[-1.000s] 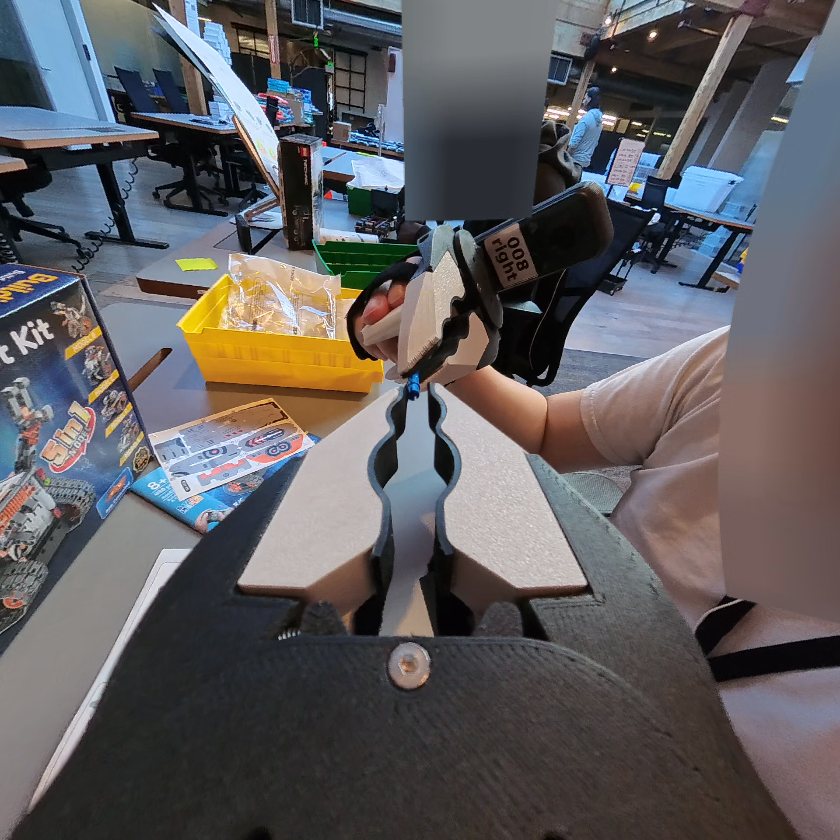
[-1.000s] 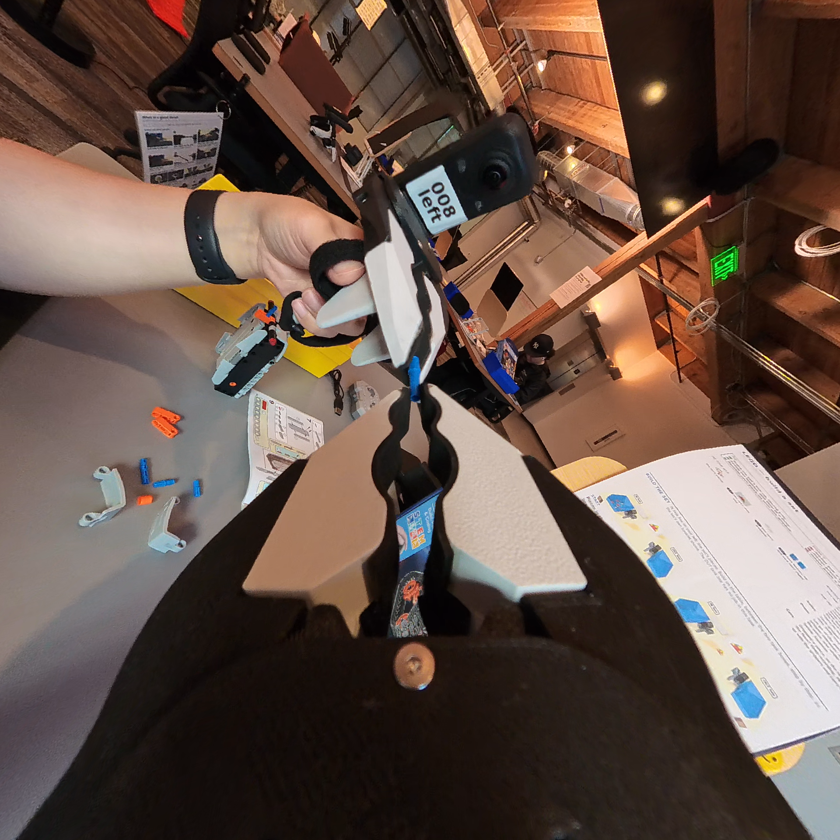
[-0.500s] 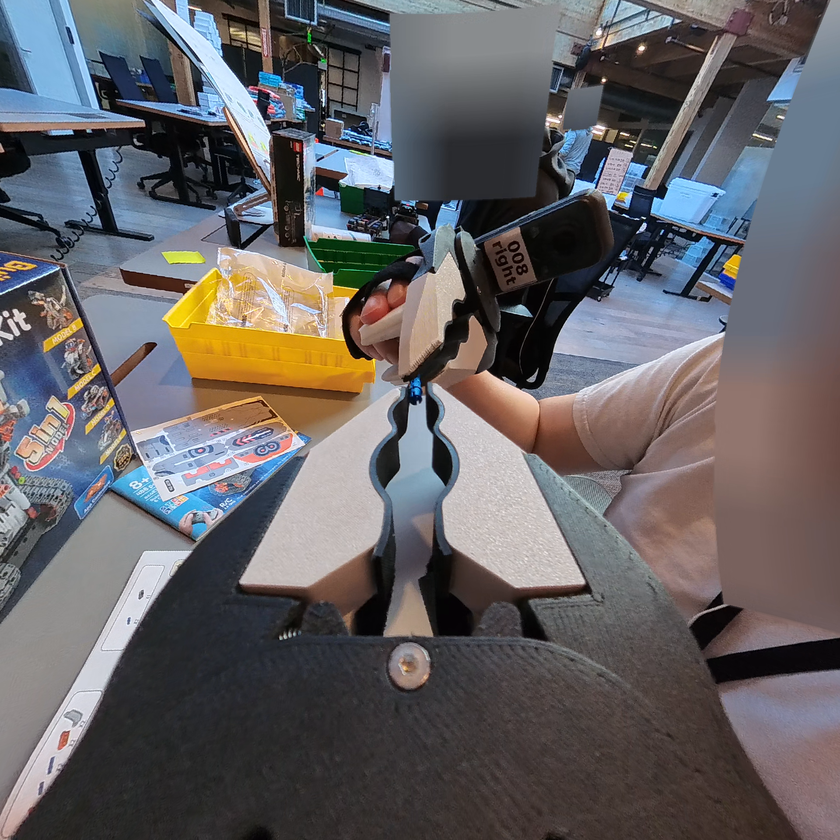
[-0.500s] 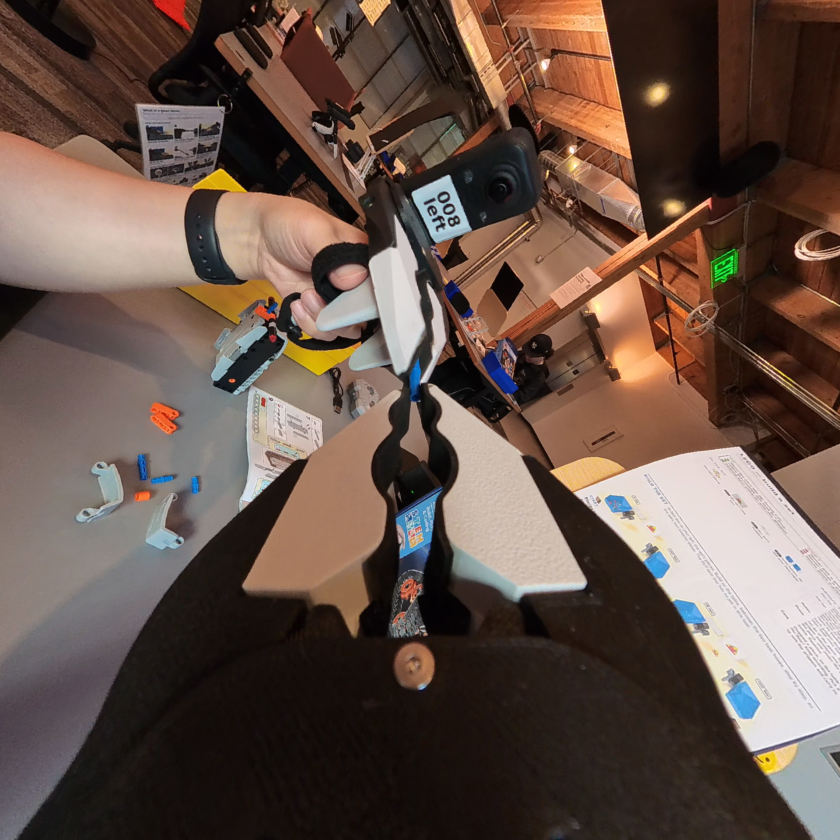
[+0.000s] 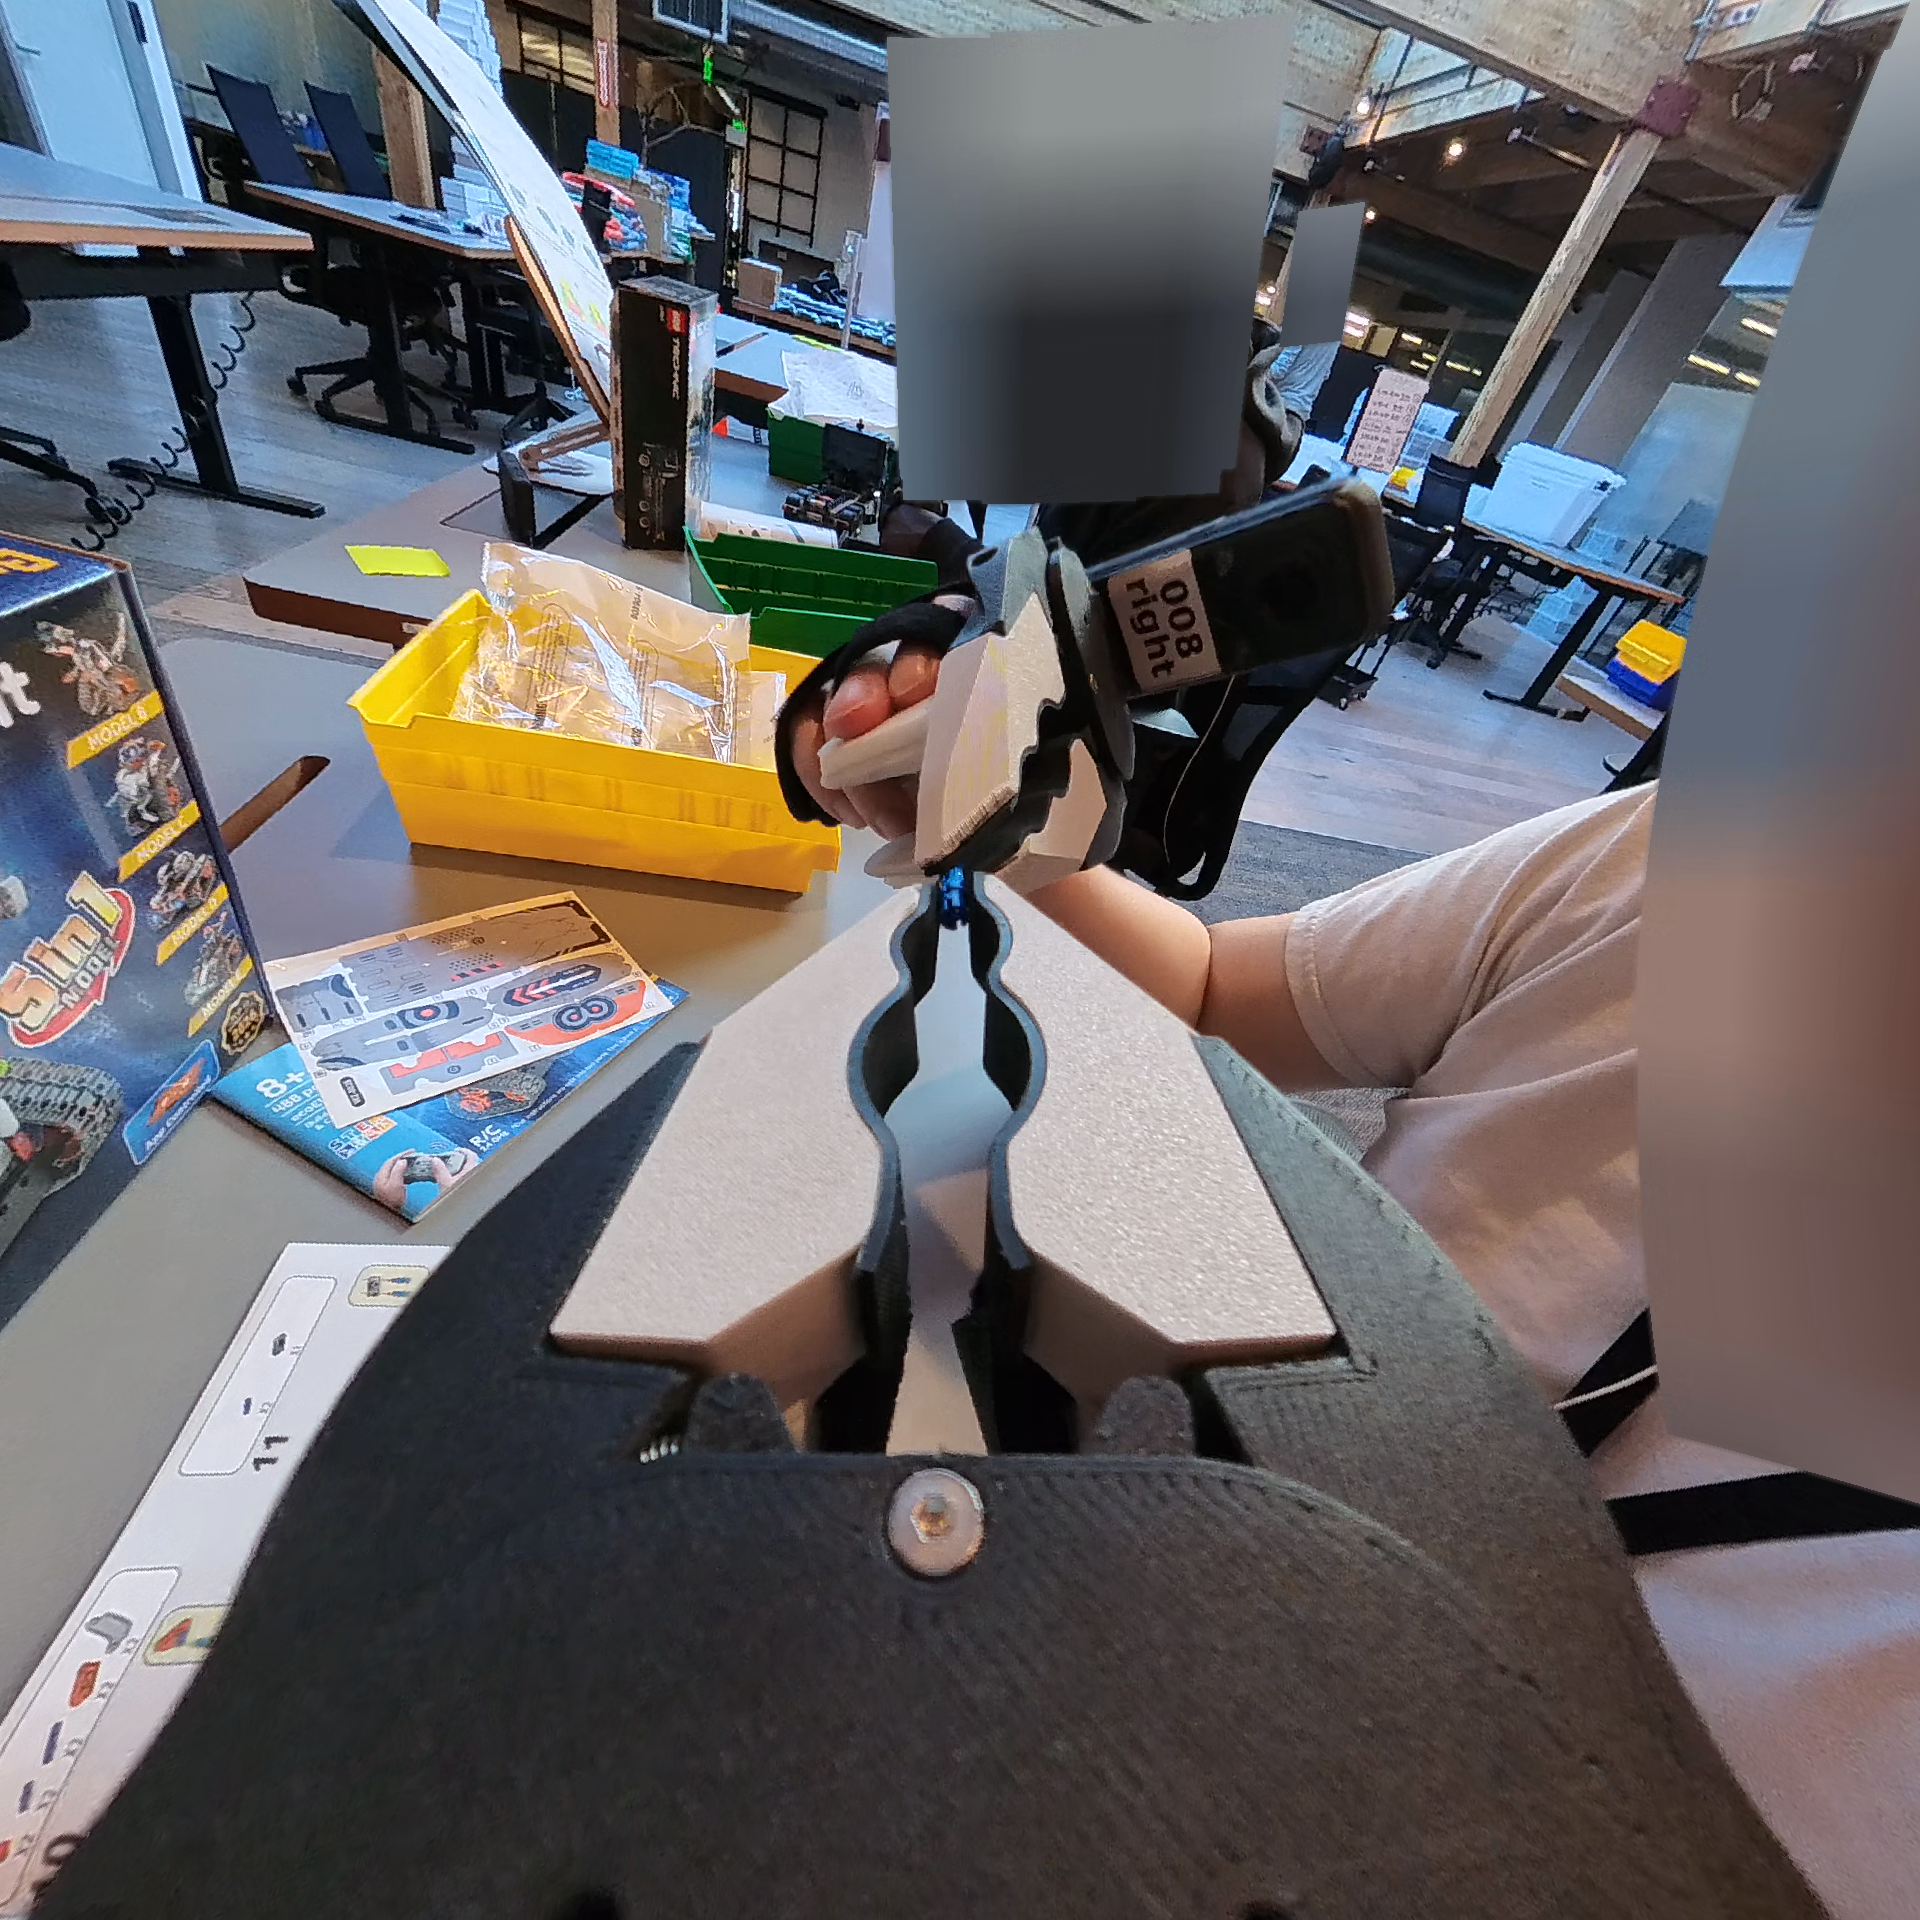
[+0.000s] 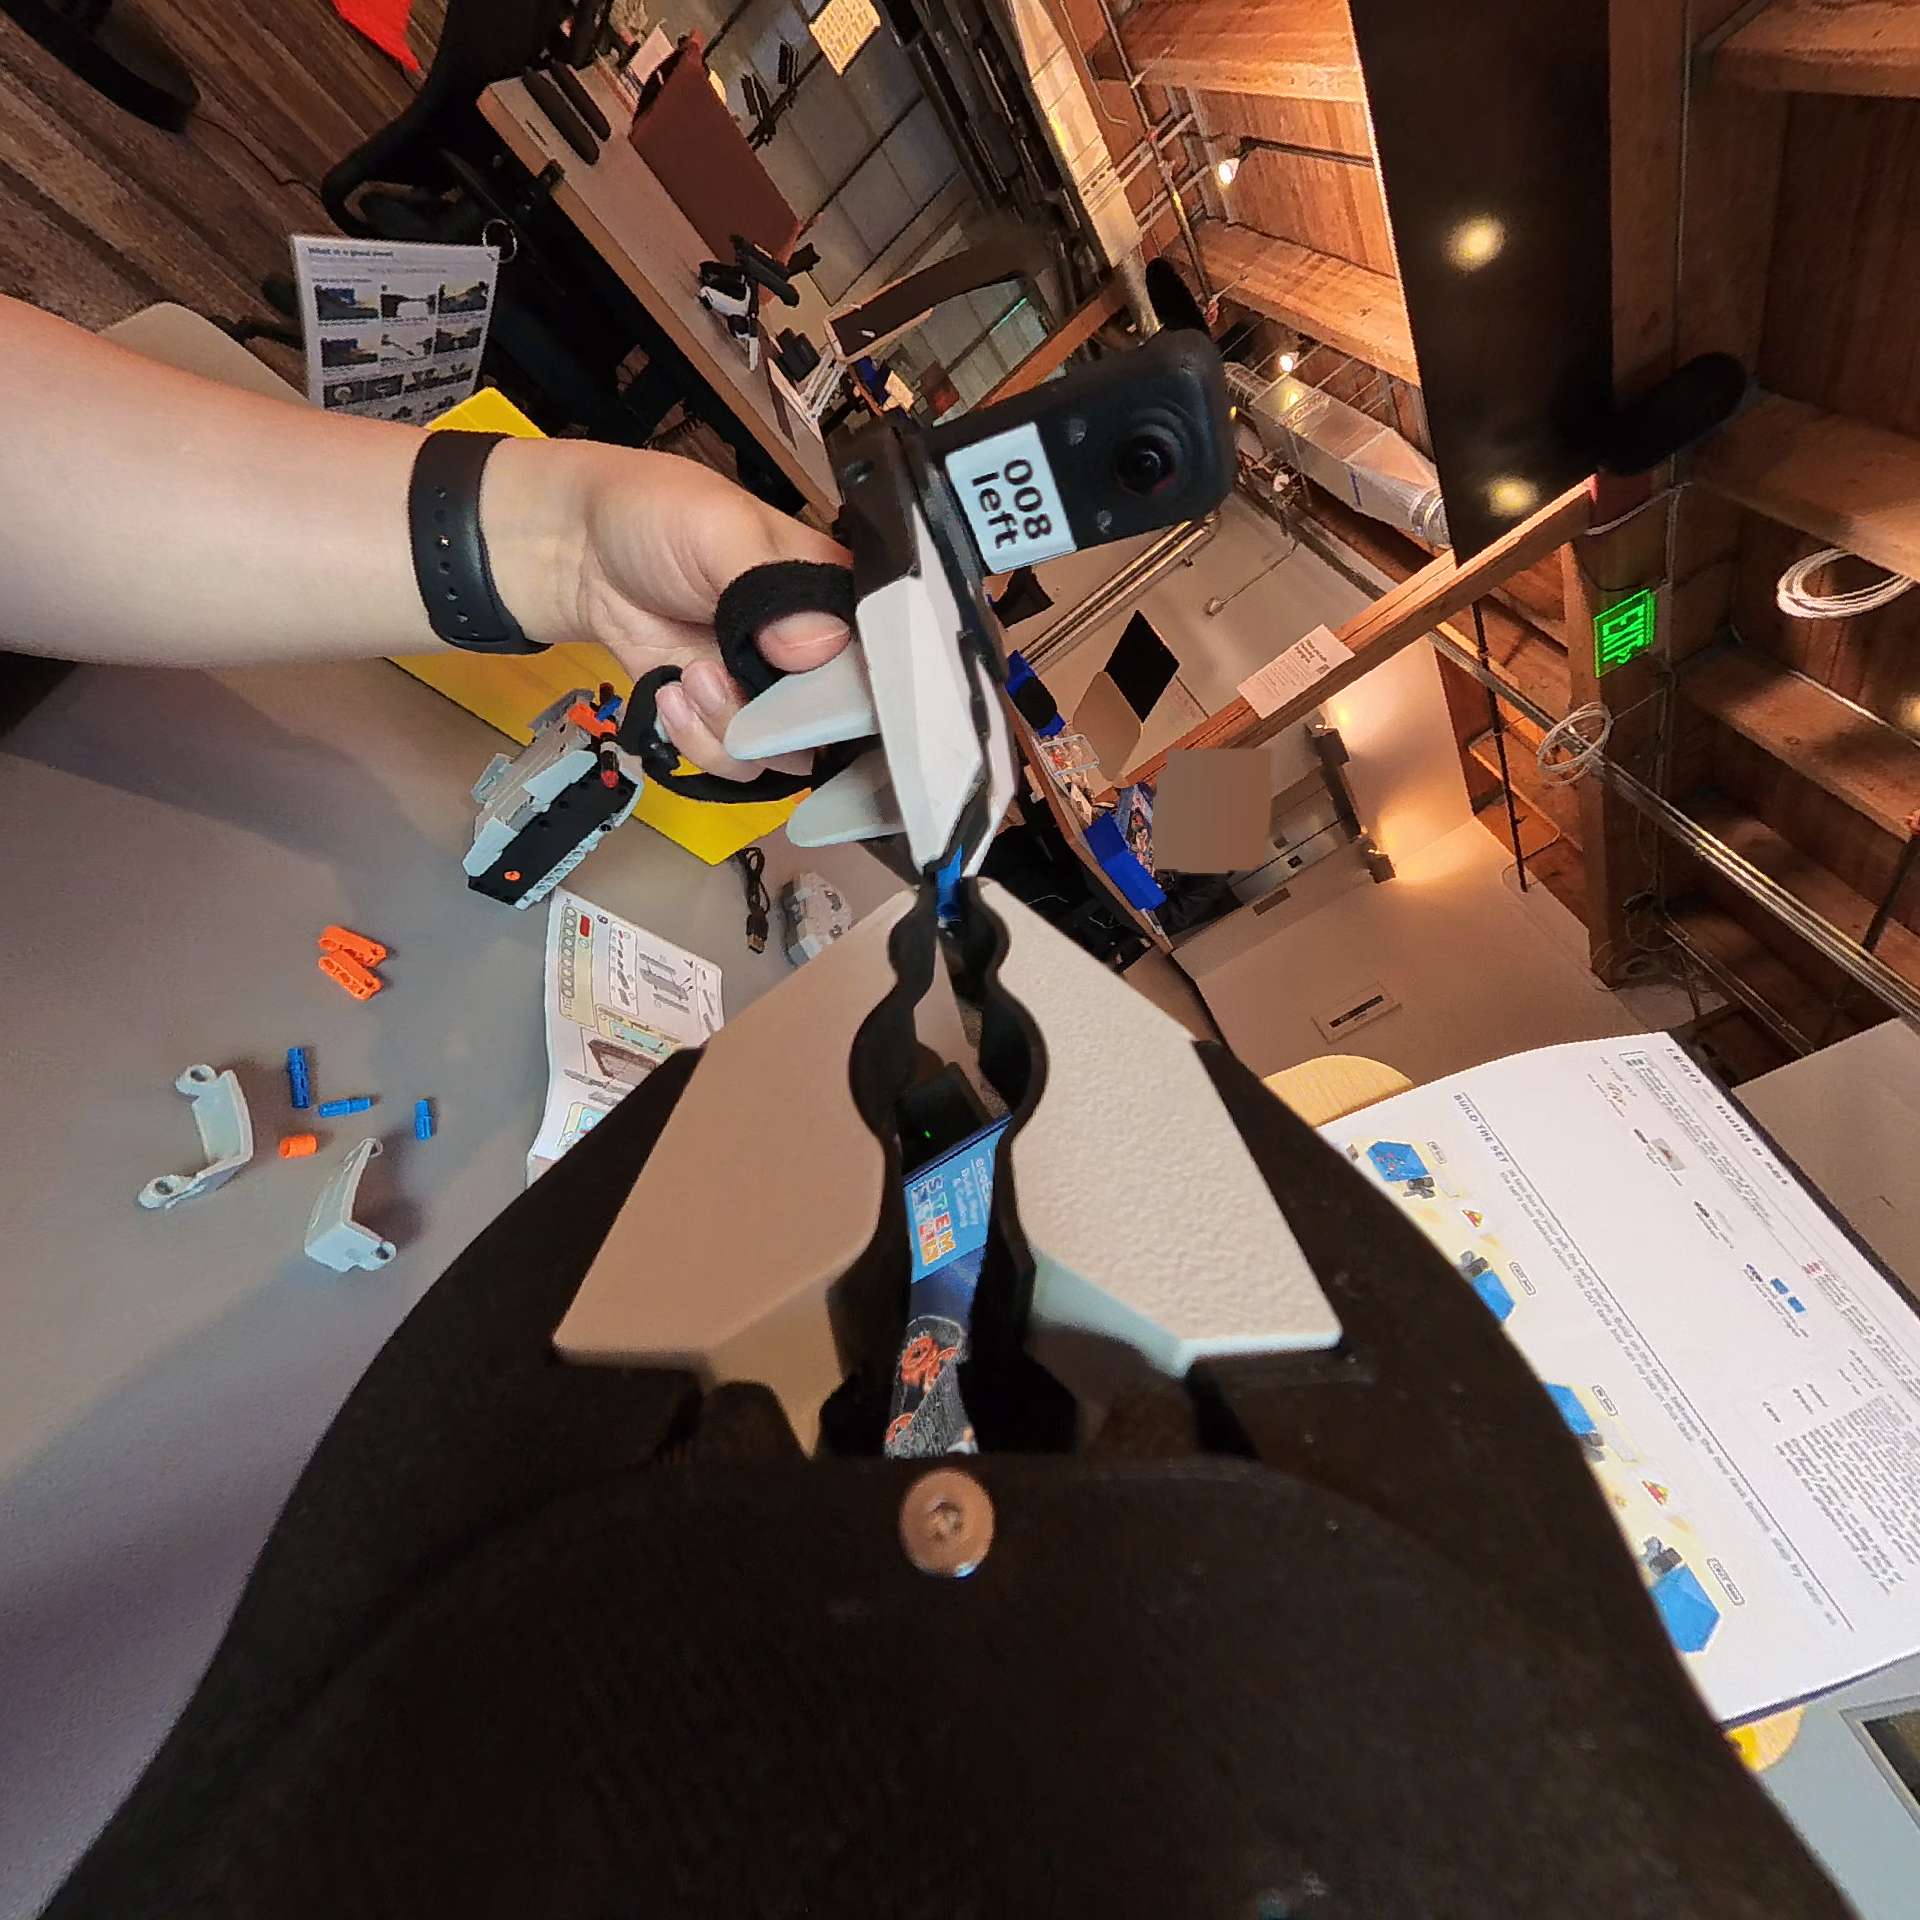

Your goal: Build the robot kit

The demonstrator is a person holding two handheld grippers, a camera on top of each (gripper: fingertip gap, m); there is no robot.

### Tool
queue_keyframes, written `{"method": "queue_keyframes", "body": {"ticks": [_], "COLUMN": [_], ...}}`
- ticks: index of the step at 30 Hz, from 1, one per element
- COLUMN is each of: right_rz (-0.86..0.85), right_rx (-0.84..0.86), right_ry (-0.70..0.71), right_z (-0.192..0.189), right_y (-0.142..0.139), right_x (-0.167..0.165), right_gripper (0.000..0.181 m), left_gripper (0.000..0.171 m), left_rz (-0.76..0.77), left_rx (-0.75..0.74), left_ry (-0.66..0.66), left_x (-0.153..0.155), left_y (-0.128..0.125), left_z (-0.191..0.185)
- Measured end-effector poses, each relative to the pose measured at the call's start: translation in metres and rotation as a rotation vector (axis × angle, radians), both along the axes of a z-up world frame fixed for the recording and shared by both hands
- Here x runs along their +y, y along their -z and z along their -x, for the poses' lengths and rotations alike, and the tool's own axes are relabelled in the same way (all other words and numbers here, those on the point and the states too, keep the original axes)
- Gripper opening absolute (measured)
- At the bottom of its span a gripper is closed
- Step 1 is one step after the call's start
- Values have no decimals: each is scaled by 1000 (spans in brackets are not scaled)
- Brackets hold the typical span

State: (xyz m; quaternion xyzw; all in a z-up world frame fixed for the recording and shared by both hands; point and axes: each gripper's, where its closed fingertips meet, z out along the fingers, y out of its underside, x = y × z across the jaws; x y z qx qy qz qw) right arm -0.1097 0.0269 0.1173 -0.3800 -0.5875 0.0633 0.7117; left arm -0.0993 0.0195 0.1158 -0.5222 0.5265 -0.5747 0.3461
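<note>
Two handheld grippers meet tip to tip above a grey desk, sharing one small blue pin. In the left wrist view, the left gripper fills the lower frame, its fingers pinching the near end of the pin at frame centre. The pin's long axis runs up the frame, straight away from those fingers and into the right gripper, which comes down from above with its fingers pressed on the far end. In the right wrist view the same blue pin shows at frame centre, between the right gripper below and the left gripper above. Both are equally near: each touches the pin.

At centre left of the left wrist view sits a yellow bin holding clear plastic bags, with a sticker sheet below it. At lower left of the right wrist view, loose blue and orange pins and two grey curved parts lie on the desk
</note>
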Motion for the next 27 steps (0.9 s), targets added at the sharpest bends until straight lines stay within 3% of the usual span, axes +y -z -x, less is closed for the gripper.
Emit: {"method": "queue_keyframes", "body": {"ticks": [27], "right_rz": [-10], "right_rx": [-2], "right_ry": [5], "right_z": [0], "right_y": [1], "right_x": [2], "right_gripper": [2], "left_gripper": [3], "left_rz": [30], "left_rx": [-2], "left_ry": [3], "left_x": [3], "left_y": [-1], "left_z": [4]}}
